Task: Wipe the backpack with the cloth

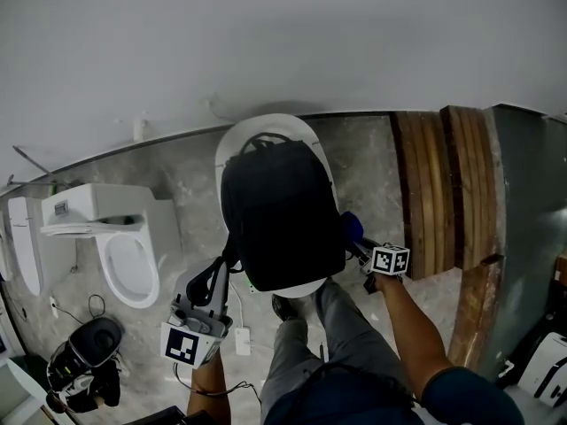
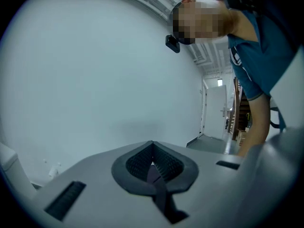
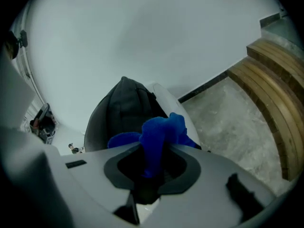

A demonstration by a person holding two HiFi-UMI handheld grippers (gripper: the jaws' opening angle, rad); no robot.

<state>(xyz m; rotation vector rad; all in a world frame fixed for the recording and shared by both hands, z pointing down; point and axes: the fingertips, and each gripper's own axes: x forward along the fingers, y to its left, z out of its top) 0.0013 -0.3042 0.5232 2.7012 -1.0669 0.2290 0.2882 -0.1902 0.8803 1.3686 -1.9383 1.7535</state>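
A: Backpack?
B: Black backpack (image 1: 279, 215) lies flat on a round white worktop (image 1: 273, 124) and covers most of it. Grab handle points at the wall.
A: Right tongs?
B: Right tongs (image 1: 354, 244) are closed on a blue cloth (image 1: 352, 228). The cloth is bunched and sticks out past the tips, at the backpack's right edge. Can't tell if it's touching.
A: Left tongs?
B: Left tongs (image 1: 209, 304) are low at the near-left corner, closed to a sliver. A thin dark strip is pinched between them. The head view shows a backpack strap (image 1: 211, 277) running down into them.
A: Surroundings?
B: White toilet (image 1: 124, 255) left of the worktop, wooden steps (image 1: 443, 184) on the right, mottled grey floor (image 1: 368, 162).
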